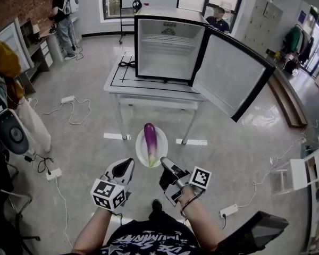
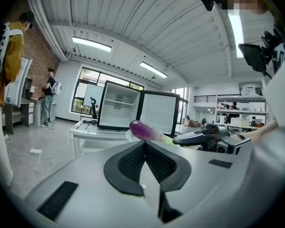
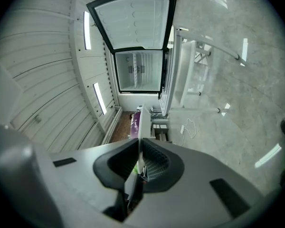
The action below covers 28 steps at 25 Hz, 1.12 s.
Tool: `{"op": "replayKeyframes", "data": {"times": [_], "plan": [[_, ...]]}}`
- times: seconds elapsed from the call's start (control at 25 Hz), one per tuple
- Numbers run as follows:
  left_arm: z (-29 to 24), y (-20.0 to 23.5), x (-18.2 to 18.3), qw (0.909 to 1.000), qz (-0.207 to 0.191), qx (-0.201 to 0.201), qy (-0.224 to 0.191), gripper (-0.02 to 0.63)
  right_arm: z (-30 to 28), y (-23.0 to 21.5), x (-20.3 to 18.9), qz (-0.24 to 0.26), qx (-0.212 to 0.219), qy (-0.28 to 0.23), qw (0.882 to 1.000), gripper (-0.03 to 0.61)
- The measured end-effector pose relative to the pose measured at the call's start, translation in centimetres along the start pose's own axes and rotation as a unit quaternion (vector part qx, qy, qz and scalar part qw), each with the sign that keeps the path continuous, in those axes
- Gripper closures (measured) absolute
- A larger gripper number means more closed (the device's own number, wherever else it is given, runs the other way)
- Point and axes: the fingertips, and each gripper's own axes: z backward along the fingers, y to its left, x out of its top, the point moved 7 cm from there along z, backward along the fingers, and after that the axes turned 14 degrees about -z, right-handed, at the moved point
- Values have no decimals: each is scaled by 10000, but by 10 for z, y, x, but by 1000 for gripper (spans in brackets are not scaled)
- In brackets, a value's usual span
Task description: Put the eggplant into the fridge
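Eggplant lying on white plate, carried in air over floor, short of worktop bearing open fridge. Long axis pointing away toward fridge, green stem end nearest person. Plate rim clamped edge-on by right tongs, just right of stem end. Beside plate's left edge, left tongs closed on nothing. No readable brand on fridge; shirt print cut off, illegible.
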Motion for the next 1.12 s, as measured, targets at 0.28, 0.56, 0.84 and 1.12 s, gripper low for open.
{"op": "replayKeyframes", "data": {"times": [0.28,0.56,0.84,1.12], "plan": [[-52,7,11,9999,27,112,43,604,-19,13,55,-17,29,113,9999,557],[-100,8,20,9996,49,257,74,604,-33,20,103,-57,31,292,9996,557],[-128,5,24,9996,8,247,156,604,-32,19,136,-89,-9,246,9997,557],[-142,1,22,9997,11,124,215,604,-24,15,150,-159,-1,113,9998,557]]}}
